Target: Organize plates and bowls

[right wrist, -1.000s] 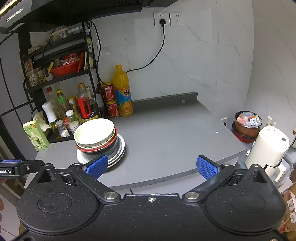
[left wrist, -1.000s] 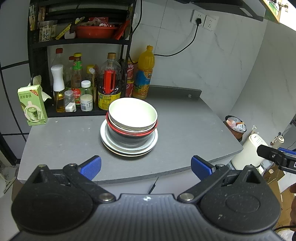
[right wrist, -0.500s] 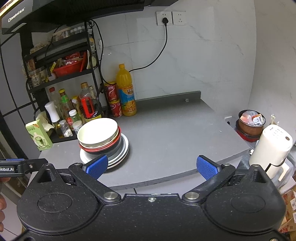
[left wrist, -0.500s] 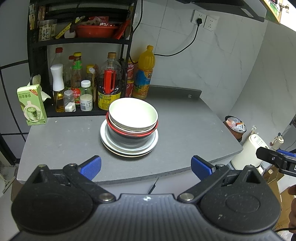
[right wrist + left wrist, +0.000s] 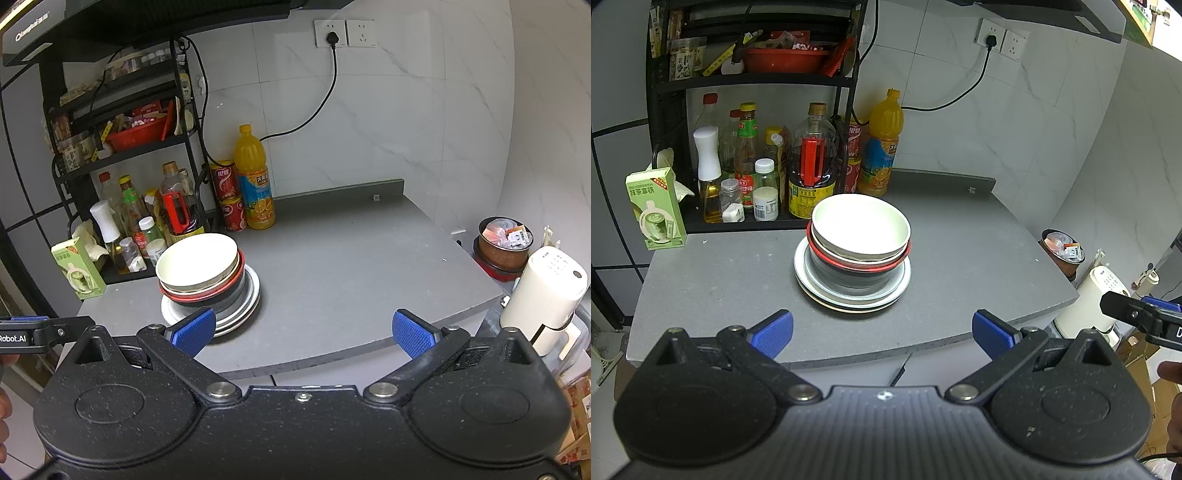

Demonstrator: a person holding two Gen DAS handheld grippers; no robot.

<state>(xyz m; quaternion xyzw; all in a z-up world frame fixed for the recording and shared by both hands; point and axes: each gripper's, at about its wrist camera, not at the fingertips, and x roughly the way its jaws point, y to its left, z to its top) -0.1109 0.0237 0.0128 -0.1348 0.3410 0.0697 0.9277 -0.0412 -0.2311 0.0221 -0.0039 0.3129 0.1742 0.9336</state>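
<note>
A stack of dishes stands on the grey counter [image 5: 960,266]: a cream bowl [image 5: 860,225] on top, a red-rimmed bowl [image 5: 857,260] and a dark bowl under it, and pale plates [image 5: 849,295] at the bottom. The right wrist view shows the same cream bowl [image 5: 195,260] over the plates [image 5: 240,306], at the counter's left. My left gripper [image 5: 882,332] is open and empty, short of the counter's front edge, facing the stack. My right gripper [image 5: 303,332] is also open and empty, to the right of the stack and in front of the counter edge.
A black rack [image 5: 757,81] with bottles and a red basket stands behind the stack. An orange juice bottle [image 5: 882,147], red cans [image 5: 227,195] and a green carton [image 5: 655,206] line the back. A white kettle [image 5: 546,291] and a bin [image 5: 502,243] sit off the right edge.
Both views have drifted slightly; the stack sits a little further right and lower in the right wrist view. Both grippers stay open. The dishes have not moved.
</note>
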